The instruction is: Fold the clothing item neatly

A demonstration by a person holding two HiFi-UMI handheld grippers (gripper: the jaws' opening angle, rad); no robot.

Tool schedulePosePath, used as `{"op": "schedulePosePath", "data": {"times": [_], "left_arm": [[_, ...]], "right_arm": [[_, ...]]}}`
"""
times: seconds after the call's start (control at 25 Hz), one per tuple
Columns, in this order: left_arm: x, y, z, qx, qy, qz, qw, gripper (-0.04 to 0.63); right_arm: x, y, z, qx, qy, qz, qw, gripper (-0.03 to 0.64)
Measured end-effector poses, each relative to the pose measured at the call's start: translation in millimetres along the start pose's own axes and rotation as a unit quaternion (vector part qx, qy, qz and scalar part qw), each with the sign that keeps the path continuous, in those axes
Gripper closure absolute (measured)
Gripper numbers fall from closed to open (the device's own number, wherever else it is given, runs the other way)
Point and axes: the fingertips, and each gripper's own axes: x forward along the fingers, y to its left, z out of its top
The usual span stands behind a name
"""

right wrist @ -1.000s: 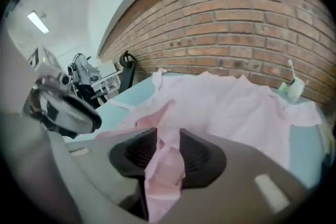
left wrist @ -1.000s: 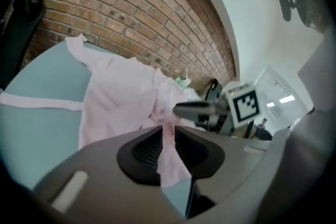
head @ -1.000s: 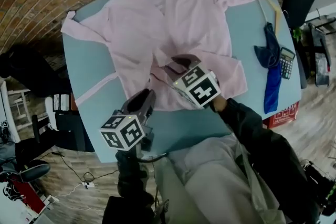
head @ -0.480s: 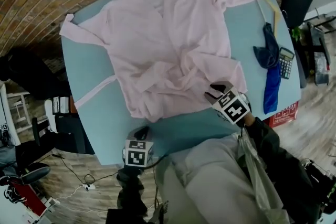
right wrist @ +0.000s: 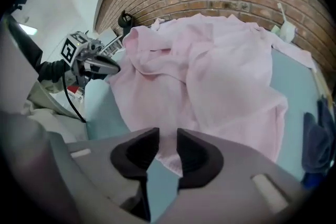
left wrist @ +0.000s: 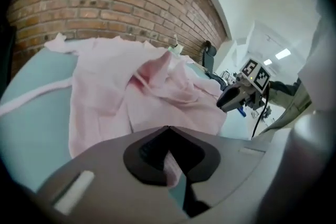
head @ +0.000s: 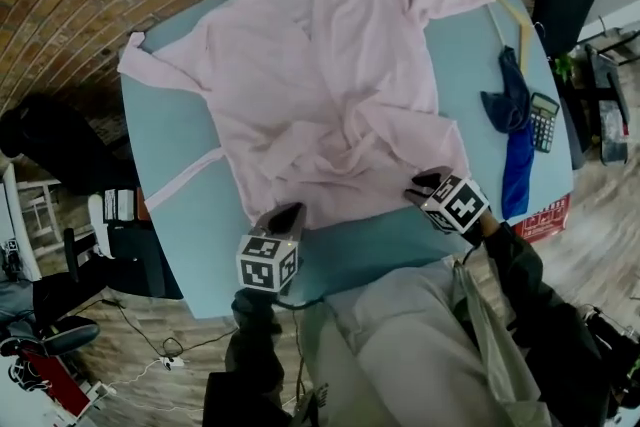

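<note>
I've got the pink robe lying open and face-up on the blue surface, sleeves out to either side and its lower part rumpled toward me. My read is that I'm at the very start of the fold, taking hold of the near hem.

The left hand-held gripper is at the hem's left end with its jaws closed together on a pinch of pink cloth. The right hand-held gripper sits over the hem's right corner. Its jaws have just been closing but stand narrowly apart, and the cloth edge lies in the gap, not clamped.

Next I'd want the right side to finish closing on that corner. Then both ends should lift together and carry the hem evenly toward the collar, keeping it taut so the bunched middle smooths out.
</note>
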Motion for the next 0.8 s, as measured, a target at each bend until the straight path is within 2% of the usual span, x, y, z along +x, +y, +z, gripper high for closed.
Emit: {"op": "schedulePosePath", "data": {"times": [0.08,0.12,0.36,0.4,0.48,0.52,0.56,0.64,0.72,0.8], "left_arm": [[-4,3,-23,-0.056,0.014,-0.016,0.9982,0.586],[-7,1,-33,-0.072,0.019,-0.022,0.997,0.586],[-23,-5,-76,-0.102,0.05,-0.014,0.9934,0.586],[-27,-5,-78,-0.102,0.047,-0.011,0.9936,0.586],[-43,-12,-64,-0.087,0.01,-0.01,0.9961,0.586],[-54,-17,-45,-0.081,-0.03,-0.015,0.9961,0.587],[-65,-21,-21,-0.082,-0.078,-0.023,0.9933,0.586],[-84,-24,31,-0.105,-0.163,-0.033,0.9805,0.586],[-89,-16,72,-0.127,-0.215,-0.023,0.9681,0.588],[-84,-2,97,-0.135,-0.242,0.014,0.9608,0.586]], "right_arm": [[-3,-5,-8,0.017,-0.004,0.002,1.0,0.517],[-5,-6,-13,0.02,-0.005,0.003,1.0,0.518],[-10,5,-35,0.018,0.004,0.026,0.999,0.518],[-14,11,-30,0.019,-0.015,0.044,0.999,0.518],[-42,12,-2,0.055,-0.107,0.078,0.99,0.518],[-64,-2,19,0.09,-0.171,0.076,0.978,0.517],[-89,-27,41,0.129,-0.236,0.056,0.962,0.517],[-132,-100,76,0.185,-0.333,-0.016,0.925,0.49],[-155,-189,96,0.228,-0.378,-0.098,0.892,0.474],[-169,-274,106,0.29,-0.406,-0.168,0.85,0.466]]}}
